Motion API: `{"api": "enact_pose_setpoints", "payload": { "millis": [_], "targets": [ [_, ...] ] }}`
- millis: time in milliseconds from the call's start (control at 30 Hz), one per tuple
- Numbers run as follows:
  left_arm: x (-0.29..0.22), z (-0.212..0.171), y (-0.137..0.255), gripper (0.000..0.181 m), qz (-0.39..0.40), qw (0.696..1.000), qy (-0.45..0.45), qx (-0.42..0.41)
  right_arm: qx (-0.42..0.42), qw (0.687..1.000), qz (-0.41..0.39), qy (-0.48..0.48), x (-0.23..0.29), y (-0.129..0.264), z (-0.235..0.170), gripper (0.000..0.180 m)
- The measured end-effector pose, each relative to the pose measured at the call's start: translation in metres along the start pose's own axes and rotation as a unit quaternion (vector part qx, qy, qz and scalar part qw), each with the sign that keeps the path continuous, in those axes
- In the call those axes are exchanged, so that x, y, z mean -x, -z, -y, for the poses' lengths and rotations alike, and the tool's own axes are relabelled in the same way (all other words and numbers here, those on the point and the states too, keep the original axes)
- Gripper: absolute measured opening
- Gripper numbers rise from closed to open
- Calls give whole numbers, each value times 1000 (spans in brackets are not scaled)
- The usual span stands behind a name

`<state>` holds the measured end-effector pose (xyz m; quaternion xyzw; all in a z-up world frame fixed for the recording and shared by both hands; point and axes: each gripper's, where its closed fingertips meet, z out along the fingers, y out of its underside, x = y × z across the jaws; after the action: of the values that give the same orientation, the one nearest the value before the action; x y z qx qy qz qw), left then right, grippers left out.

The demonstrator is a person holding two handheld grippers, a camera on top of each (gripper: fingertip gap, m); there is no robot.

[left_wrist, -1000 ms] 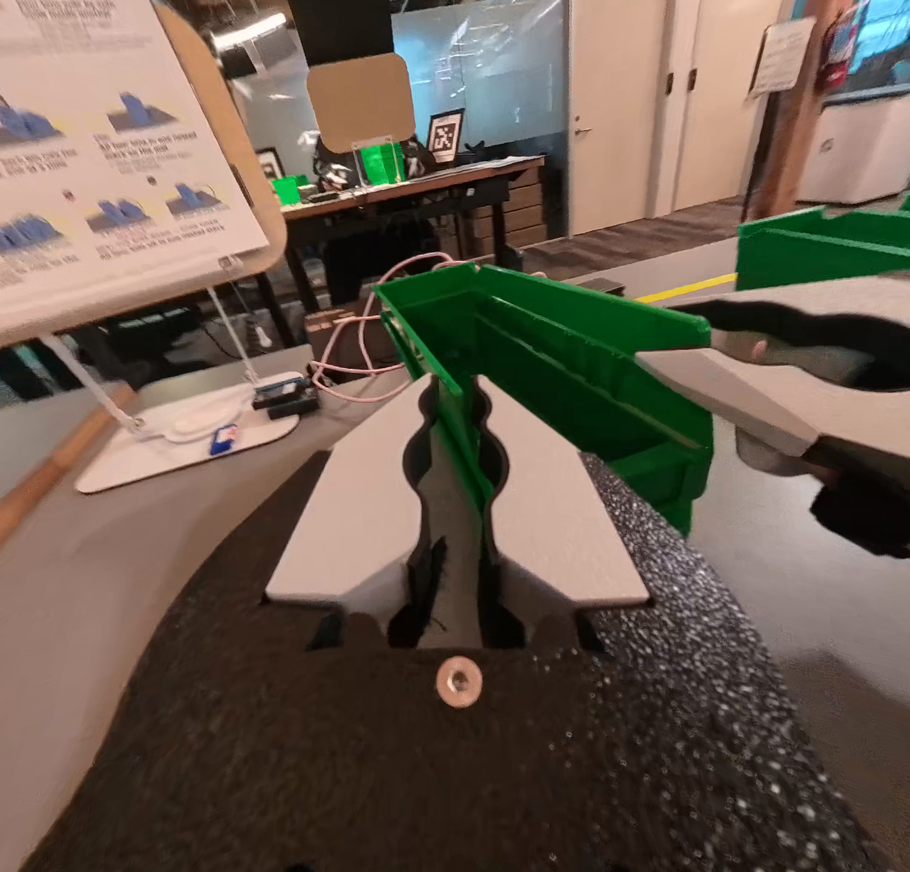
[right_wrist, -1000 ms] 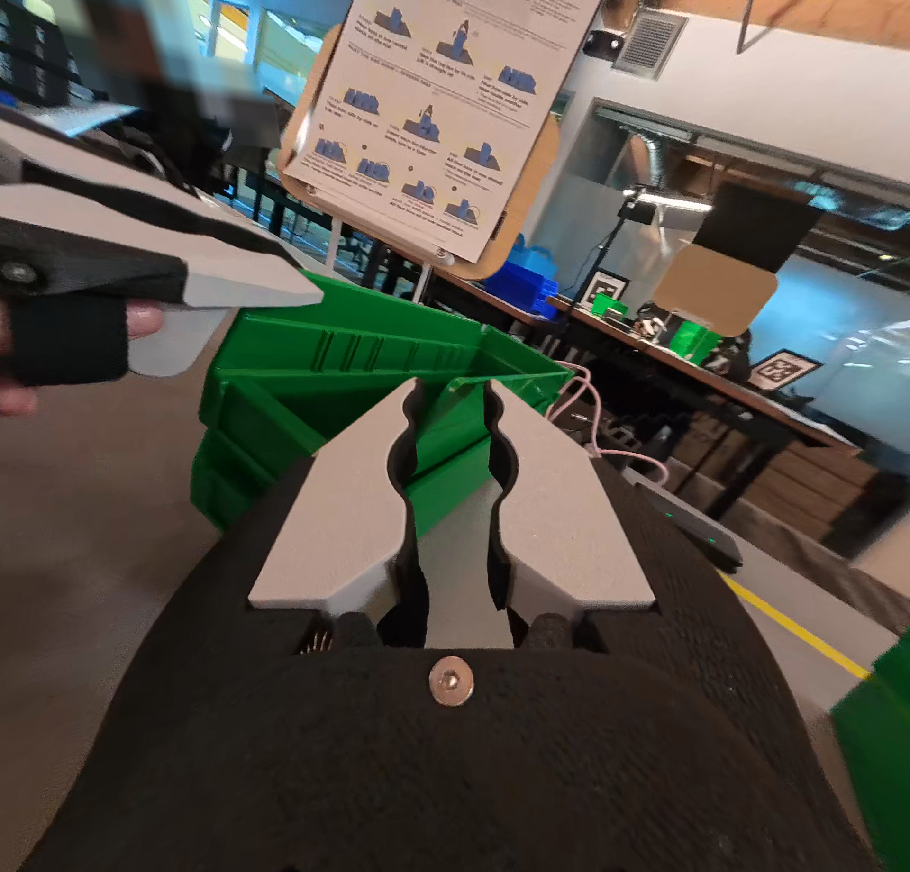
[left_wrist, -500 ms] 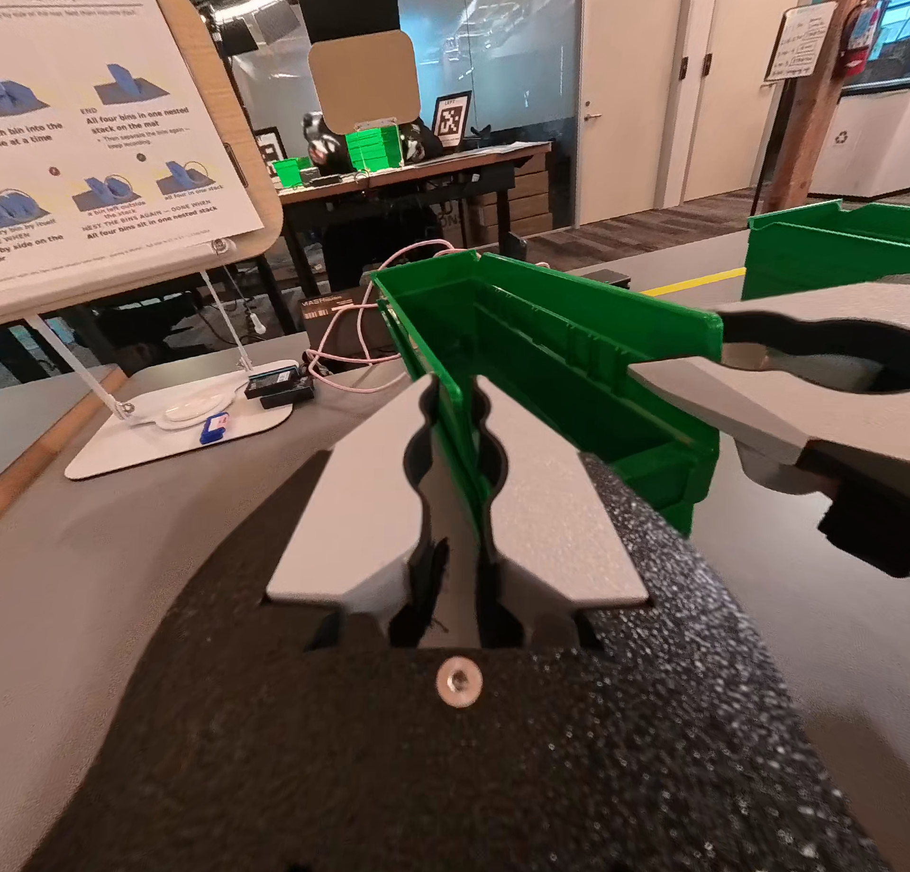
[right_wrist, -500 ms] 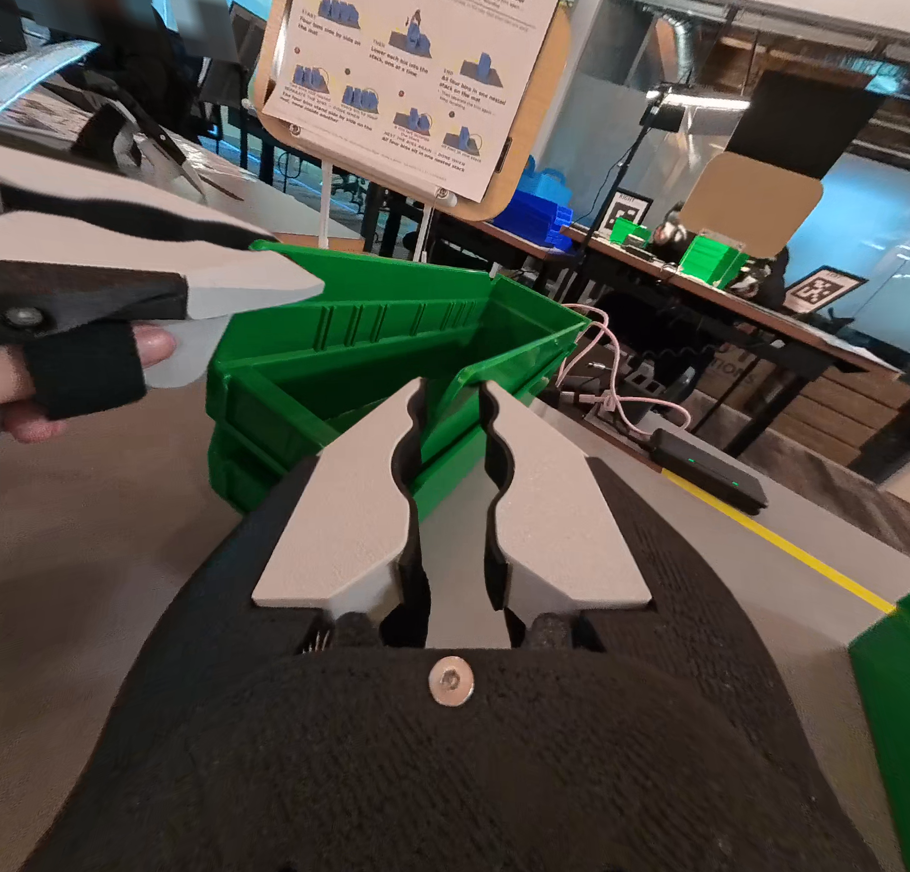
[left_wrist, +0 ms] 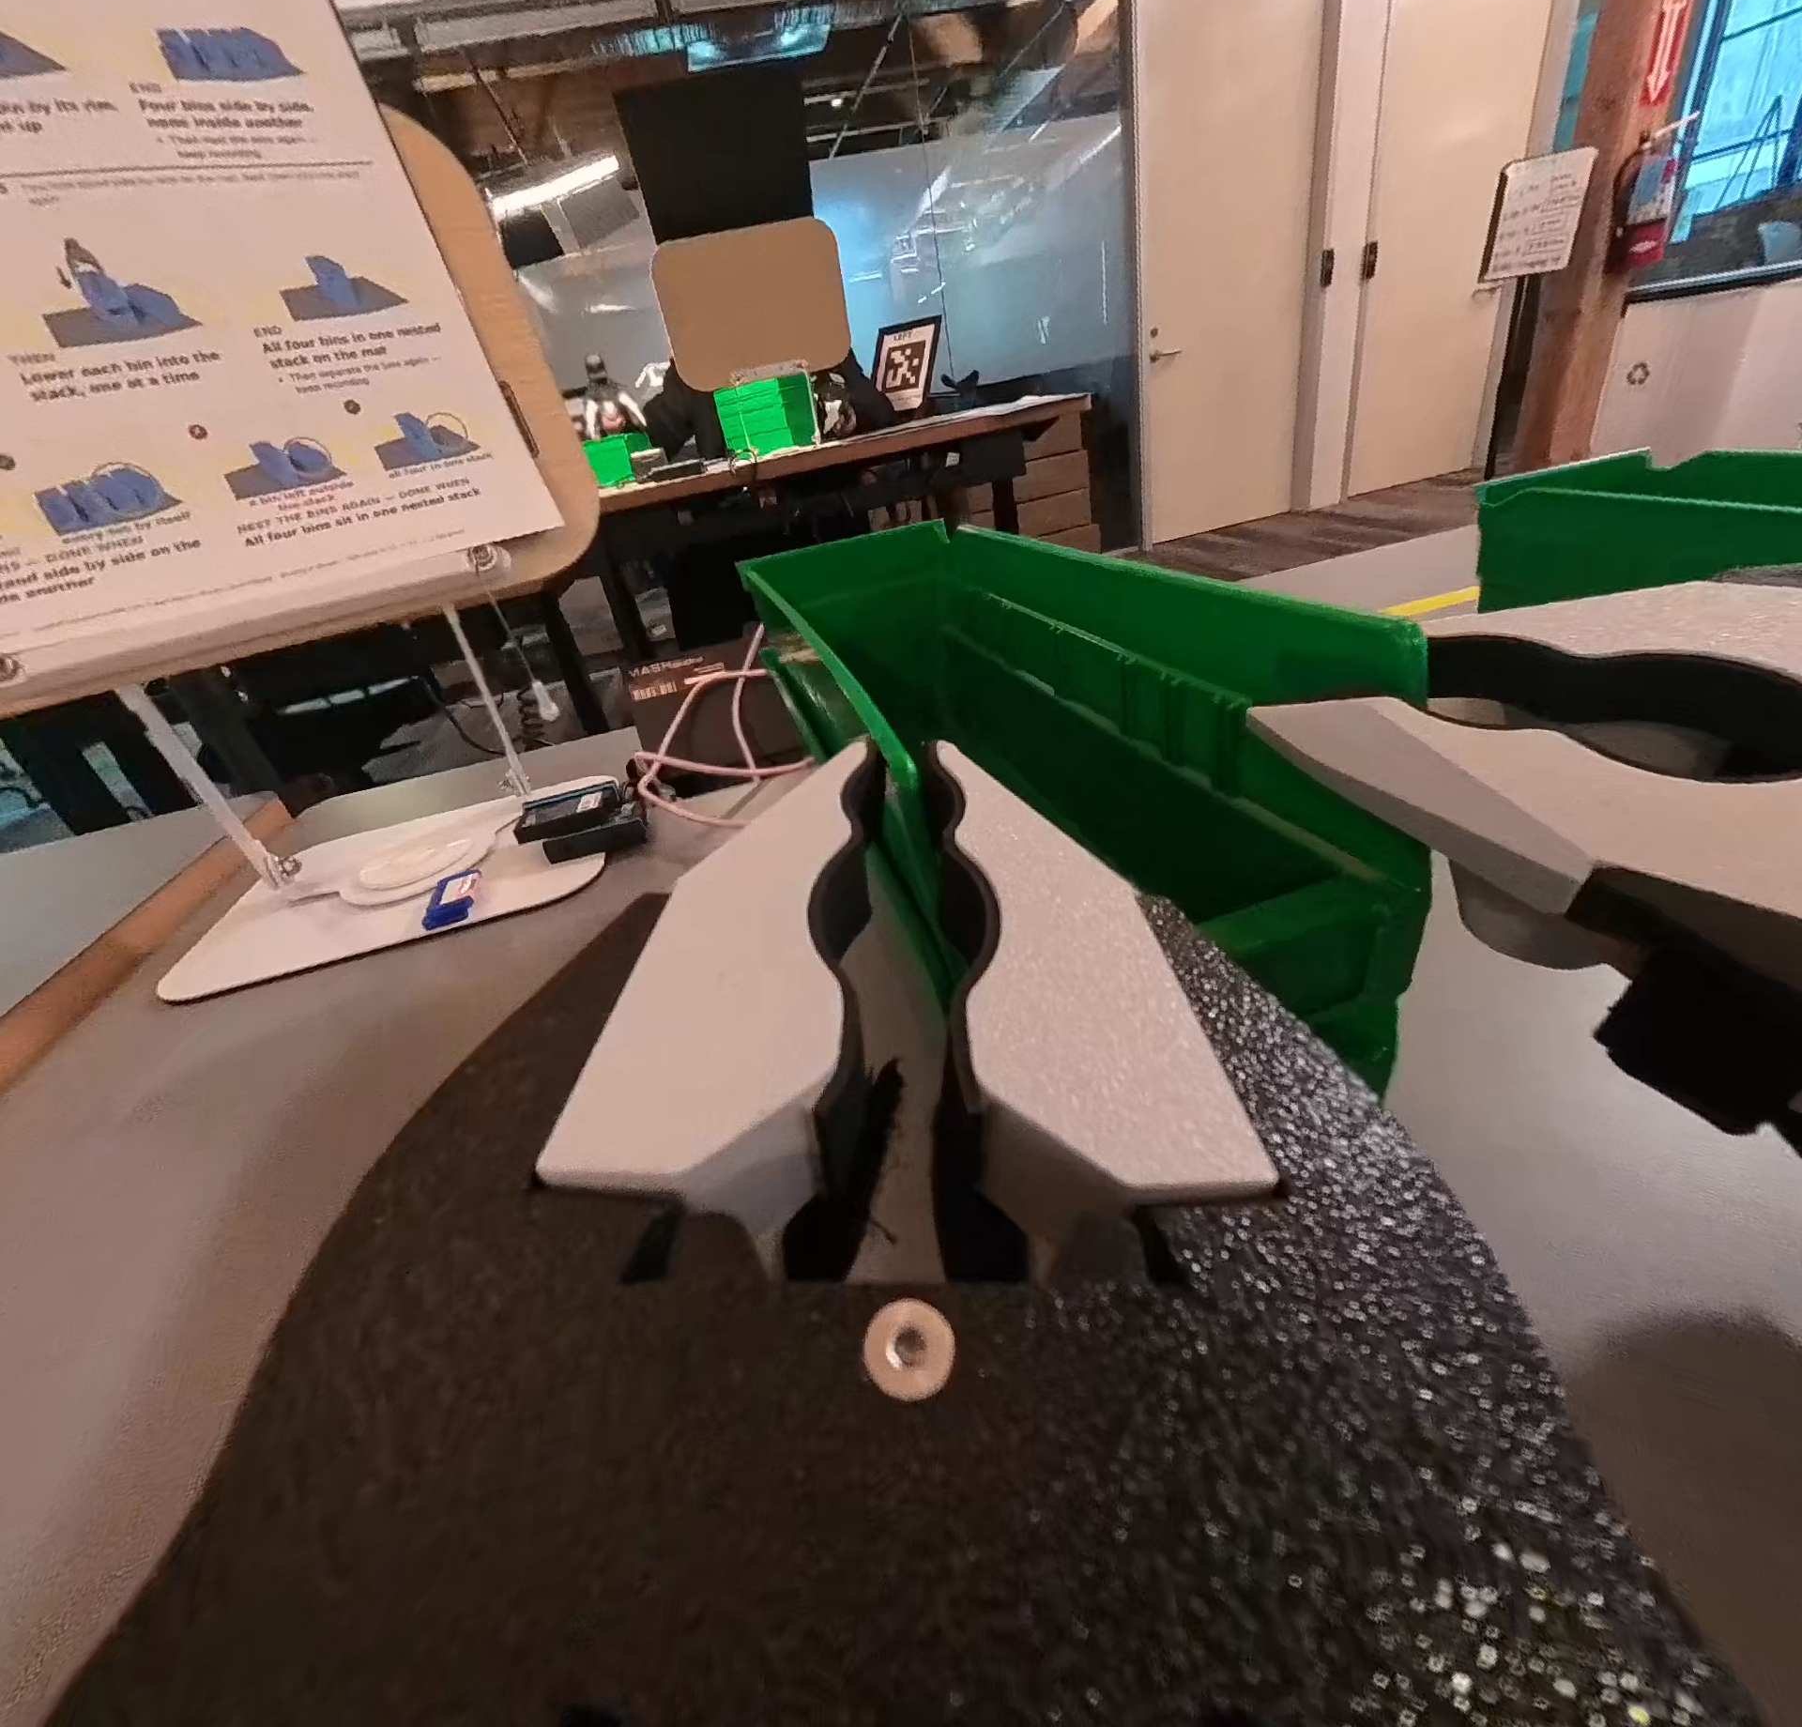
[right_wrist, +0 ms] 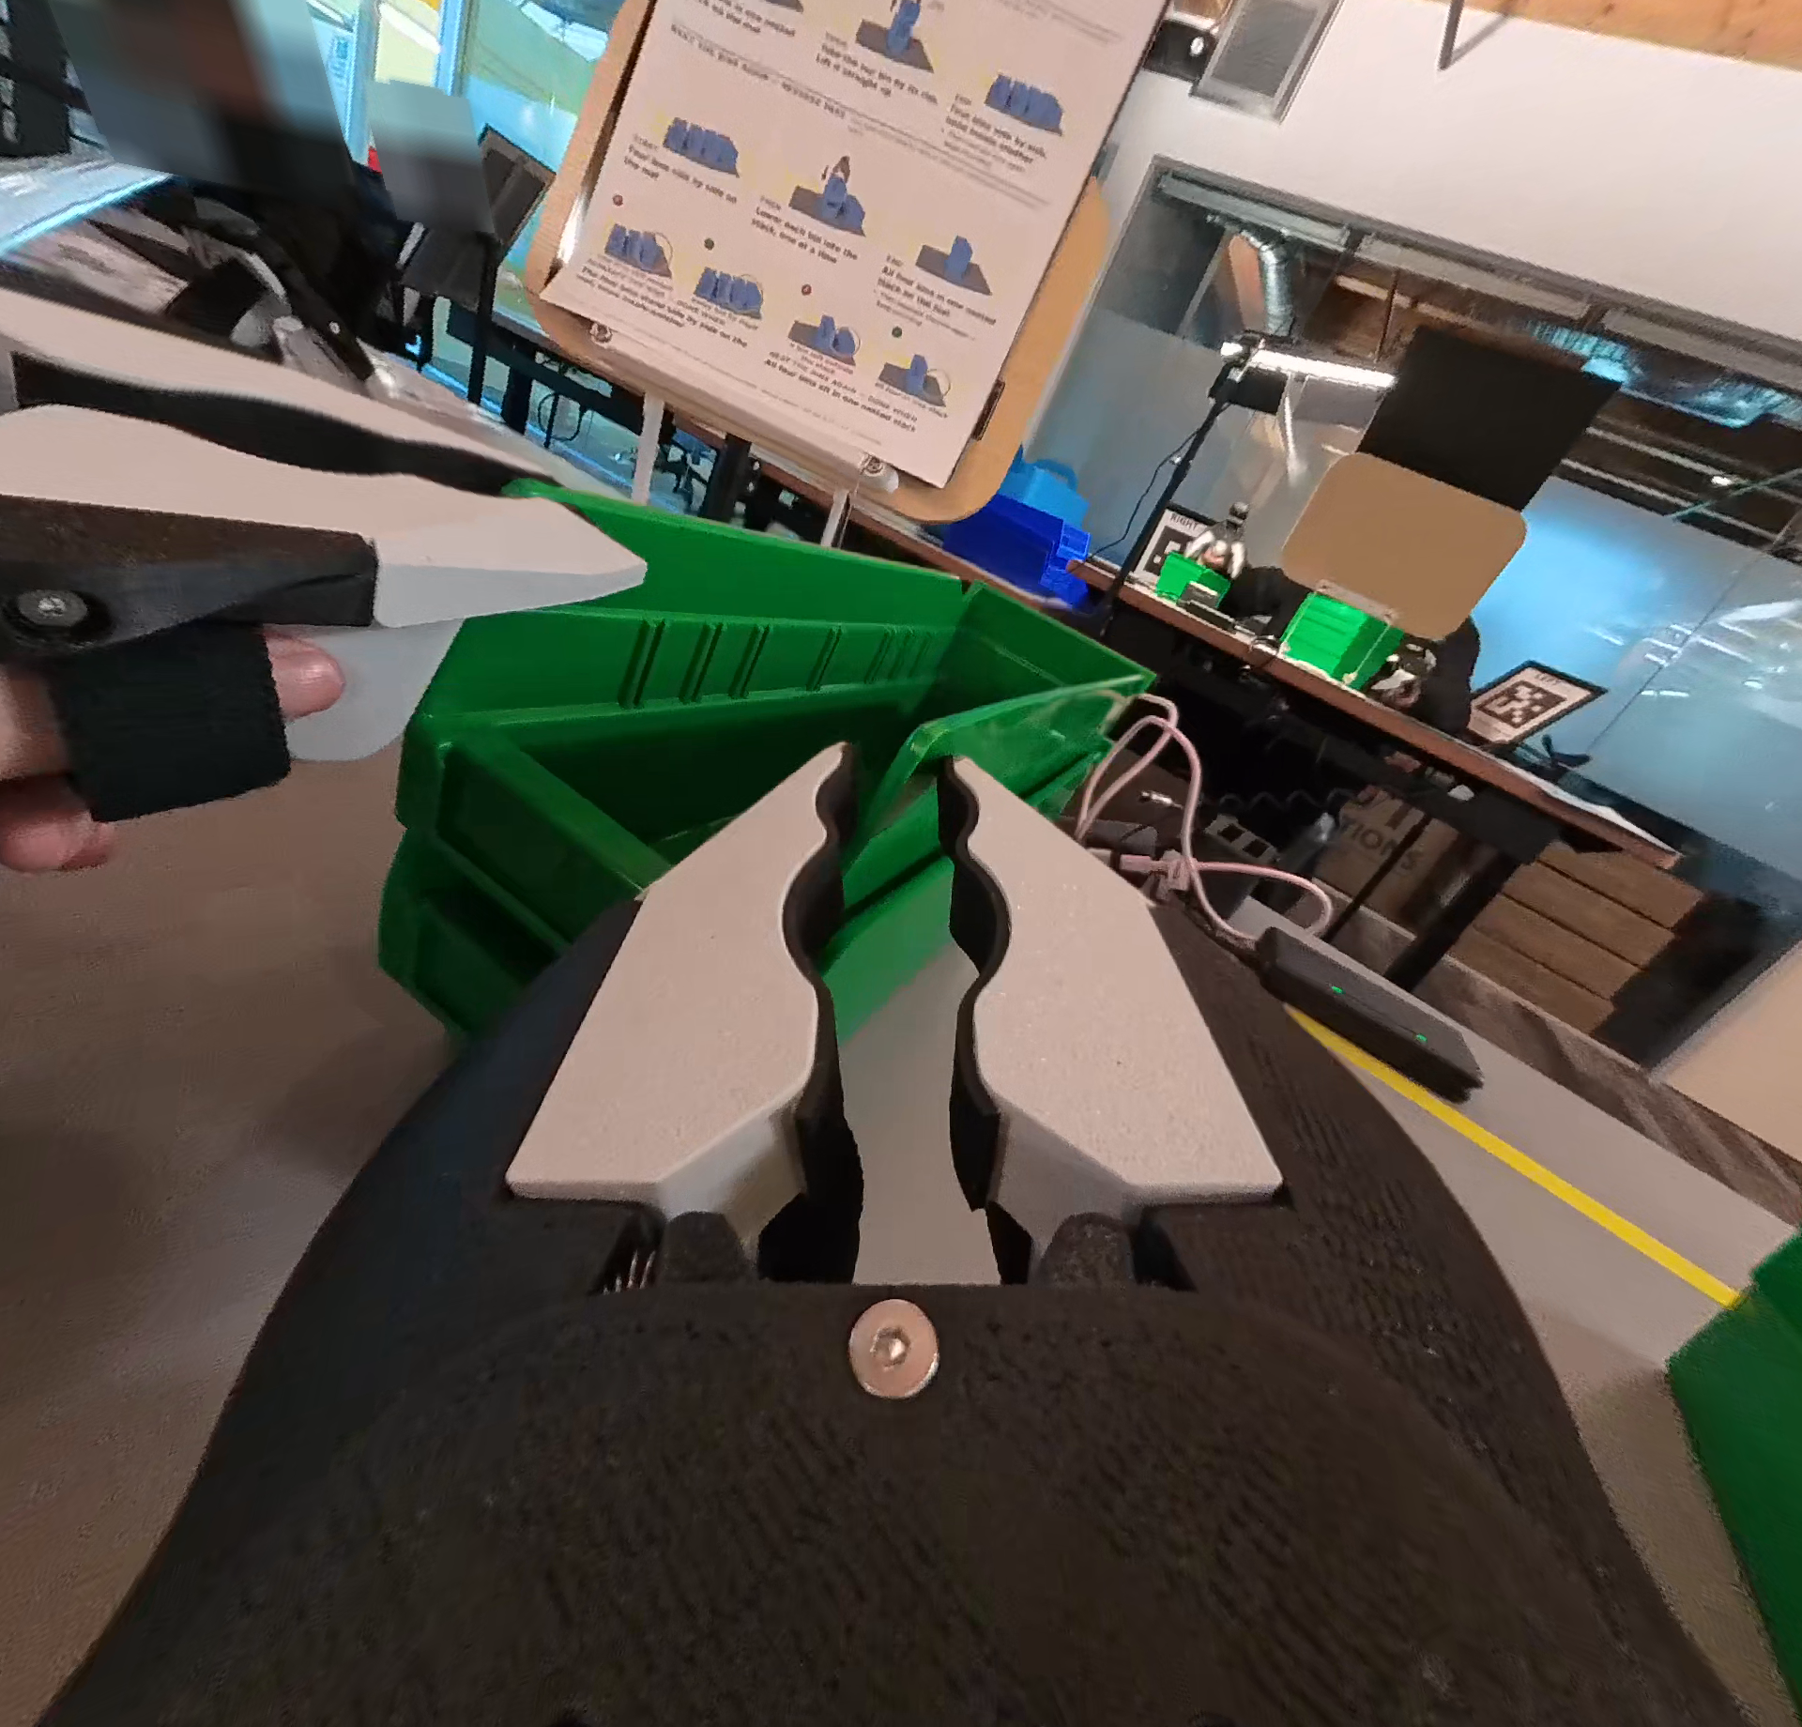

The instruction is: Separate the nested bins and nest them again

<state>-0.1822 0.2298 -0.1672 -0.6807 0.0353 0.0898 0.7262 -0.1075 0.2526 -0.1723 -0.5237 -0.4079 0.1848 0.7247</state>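
Note:
A stack of nested green bins (right_wrist: 468, 900) stands on the grey table. The top green bin (left_wrist: 1121, 705) sits a little raised and tilted in the stack. My left gripper (left_wrist: 902, 764) is shut on the bin's left side wall at the rim. My right gripper (right_wrist: 897, 773) is shut on the opposite side wall (right_wrist: 1014, 725). Each gripper also shows in the other's view: the right gripper (left_wrist: 1560, 764) at the right edge, the left gripper (right_wrist: 390, 549) at the left with a person's fingers behind it. Another green bin (left_wrist: 1638, 529) stands apart to the right and also shows in the right wrist view (right_wrist: 1745, 1446).
An instruction board (left_wrist: 244, 315) on a white base (left_wrist: 371, 910) stands at the back left. A pink cable (left_wrist: 702, 734) and small black boxes (left_wrist: 585, 817) lie behind the bins. A black device (right_wrist: 1365, 1007) lies by the yellow line (right_wrist: 1521, 1173) near the table edge.
Both grippers stay shut on the top bin's walls. Both views have shifted and tilted, and the top bin appears a little higher against the bins under it.

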Motion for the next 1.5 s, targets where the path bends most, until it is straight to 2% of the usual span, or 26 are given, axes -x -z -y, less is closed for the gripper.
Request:
{"api": "enact_pose_setpoints", "payload": {
  "millis": [367,967,1067,1267,1333,1500],
  "targets": [
    [1,-17,-1,7,4,1000,7,30,22,1000,6,8,6,-1,-14,16],
    [0,-20,0,7,3,999,19,40,34,999,26,-25,8,0,-18,19],
    [1,-7,5,27,6,1000,20,5,18,999,27,-31,7,1,-14,29],
    [13,10,13,42,20,998,50,-45,-27,999,3,-37,-9,10,1,30],
    [22,17,19,43,31,994,72,-71,-33,999,1,-39,-13,13,3,32],
    [52,14,27,40,74,990,85,-86,-57,995,-75,-44,-60,24,6,19]
  ]
}}
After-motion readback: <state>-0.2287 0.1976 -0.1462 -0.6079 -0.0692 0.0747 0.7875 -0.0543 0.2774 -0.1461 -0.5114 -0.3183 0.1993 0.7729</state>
